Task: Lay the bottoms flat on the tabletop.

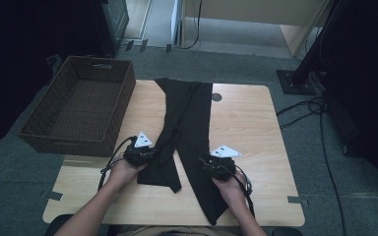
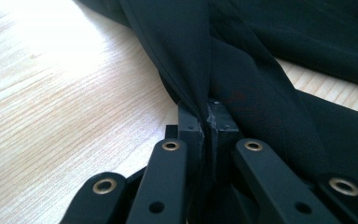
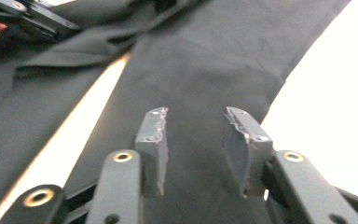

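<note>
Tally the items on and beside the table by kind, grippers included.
Black trousers: 1
Wicker basket: 1
Grippers: 2, left gripper pinching the trousers, right gripper open above them
Wooden table: 1
Total: 5

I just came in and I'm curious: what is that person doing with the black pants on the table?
A person is handling black trousers spread on a wooden table. The left tongs are pinched shut on a fold of one leg. The right tongs are open over the other leg, gripping nothing. A brown woven basket sits at the table's left.
</note>
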A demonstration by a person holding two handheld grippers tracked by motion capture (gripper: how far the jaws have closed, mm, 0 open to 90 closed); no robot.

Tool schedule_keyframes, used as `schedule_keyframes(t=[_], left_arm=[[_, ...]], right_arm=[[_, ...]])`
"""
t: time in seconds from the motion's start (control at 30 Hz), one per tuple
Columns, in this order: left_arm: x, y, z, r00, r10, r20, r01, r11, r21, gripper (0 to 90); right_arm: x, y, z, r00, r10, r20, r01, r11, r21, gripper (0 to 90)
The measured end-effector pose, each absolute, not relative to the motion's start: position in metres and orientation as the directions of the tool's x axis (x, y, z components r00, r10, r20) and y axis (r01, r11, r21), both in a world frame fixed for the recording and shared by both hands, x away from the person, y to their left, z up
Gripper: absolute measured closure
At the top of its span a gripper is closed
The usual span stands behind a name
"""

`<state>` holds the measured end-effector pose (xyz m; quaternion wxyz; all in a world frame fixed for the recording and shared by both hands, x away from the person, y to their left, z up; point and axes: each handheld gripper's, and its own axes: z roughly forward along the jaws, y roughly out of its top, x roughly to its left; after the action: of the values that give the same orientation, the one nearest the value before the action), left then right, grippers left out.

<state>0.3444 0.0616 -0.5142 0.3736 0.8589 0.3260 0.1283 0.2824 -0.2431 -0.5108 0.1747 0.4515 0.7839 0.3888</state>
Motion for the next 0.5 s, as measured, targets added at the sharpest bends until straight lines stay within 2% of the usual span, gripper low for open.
schedule_keyframes(t=[0.03,0.1,0.27,0.5], left_arm=[[0.344,0.062,-0.514,0.752,0.658,-0.026,0.469,-0.507,0.724,86.6],[0.344,0.062,-0.514,0.751,0.660,-0.038,0.477,-0.501,0.722,86.6],[0.344,0.062,-0.514,0.751,0.659,-0.036,0.476,-0.503,0.721,87.0],[0.350,0.065,-0.513,0.736,0.677,-0.025,0.483,-0.498,0.720,85.8]], right_arm=[[0.283,-0.243,-0.516,-0.534,0.843,0.061,0.591,0.320,0.740,60.5],[0.280,-0.241,-0.520,-0.536,0.844,0.033,0.560,0.326,0.762,60.1],[0.276,-0.236,-0.515,-0.532,0.846,0.033,0.568,0.328,0.755,57.8],[0.251,-0.240,-0.505,-0.528,0.848,0.043,0.576,0.320,0.752,52.4]])
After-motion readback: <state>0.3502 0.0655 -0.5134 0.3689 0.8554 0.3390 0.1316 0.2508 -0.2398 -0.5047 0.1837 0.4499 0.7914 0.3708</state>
